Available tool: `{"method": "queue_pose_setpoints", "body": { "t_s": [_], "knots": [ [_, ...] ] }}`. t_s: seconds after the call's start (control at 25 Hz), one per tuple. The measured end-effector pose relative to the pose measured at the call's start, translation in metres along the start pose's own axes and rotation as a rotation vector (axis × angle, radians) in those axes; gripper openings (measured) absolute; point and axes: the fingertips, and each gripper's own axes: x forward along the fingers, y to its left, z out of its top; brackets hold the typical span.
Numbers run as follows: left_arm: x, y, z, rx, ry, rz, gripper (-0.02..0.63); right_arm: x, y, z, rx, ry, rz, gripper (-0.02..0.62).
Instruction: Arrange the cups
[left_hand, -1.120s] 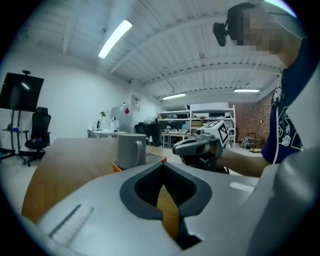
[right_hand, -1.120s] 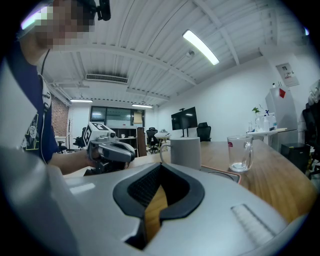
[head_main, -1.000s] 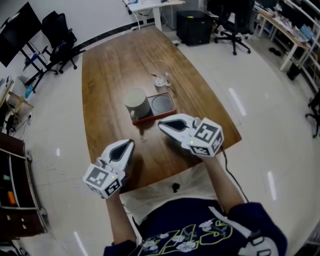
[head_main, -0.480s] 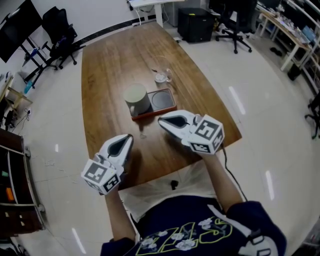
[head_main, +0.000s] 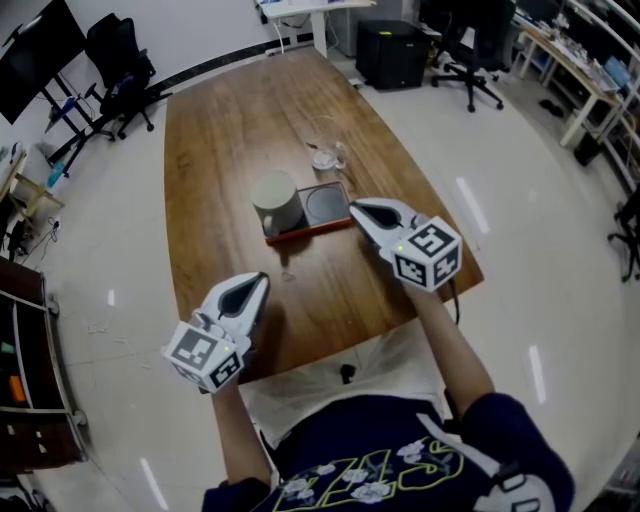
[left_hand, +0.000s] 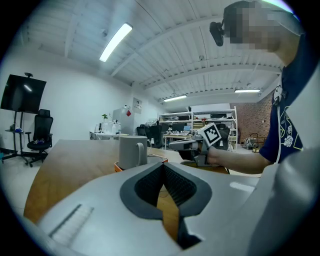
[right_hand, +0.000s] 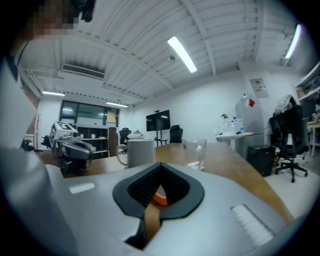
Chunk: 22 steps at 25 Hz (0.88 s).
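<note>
Although the table (head_main: 220, 150) runs up the middle of the head view, the work sits at its centre. The left gripper (head_main: 262, 281) hangs low and left. The right gripper (head_main: 358, 207) is just right of centre, beside the tray (head_main: 310, 230). Both have jaws closed on nothing. The mug (head_main: 274, 203) stands on the tray's left half, and the right half is bare. The glass (head_main: 325, 152) stands above, off the tray. This looks like the approach to the glass: the right jaws must open, then close round it.
</note>
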Motion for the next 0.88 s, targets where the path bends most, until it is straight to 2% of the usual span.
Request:
{"method": "queue_pose_setpoints", "body": {
  "t_s": [0.12, 0.2, 0.24, 0.28, 0.32, 0.44, 0.64, 0.68, 0.72, 0.88],
  "knots": [
    [0.000, 0.001, 0.000, 0.000, -0.001, 0.002, 0.002, 0.009, -0.049, 0.002, 0.009, 0.003, -0.091, 0.000],
    [0.000, 0.000, 0.000, 0.000, -0.001, 0.001, 0.002, 0.017, -0.066, 0.005, 0.010, 0.003, -0.111, 0.000],
    [0.000, 0.000, 0.001, 0.000, -0.001, 0.000, 0.002, 0.023, -0.069, 0.007, 0.007, 0.003, -0.104, 0.088],
    [0.000, 0.000, 0.001, 0.001, -0.001, 0.000, 0.002, 0.030, -0.073, 0.009, 0.006, 0.006, -0.091, 0.239],
    [0.000, 0.000, 0.001, 0.001, -0.002, 0.000, 0.002, 0.037, -0.076, 0.010, 0.006, 0.010, -0.081, 0.276],
    [-0.001, 0.000, 0.001, 0.004, -0.001, -0.001, 0.002, 0.060, -0.093, 0.011, 0.019, 0.034, -0.092, 0.248],
    [-0.001, -0.001, 0.001, 0.004, -0.003, -0.004, 0.002, 0.095, -0.111, 0.012, 0.034, 0.102, -0.086, 0.241],
    [-0.001, -0.002, 0.001, 0.008, -0.002, -0.007, 0.002, 0.099, -0.112, 0.010, 0.037, 0.117, -0.080, 0.171],
    [-0.001, -0.001, 0.000, 0.010, -0.001, -0.007, 0.002, 0.101, -0.111, 0.009, 0.039, 0.127, -0.075, 0.053],
    [-0.001, -0.001, 0.000, 0.007, -0.003, -0.004, 0.002, 0.099, -0.111, 0.010, 0.032, 0.105, -0.083, 0.031]
  ]
}}
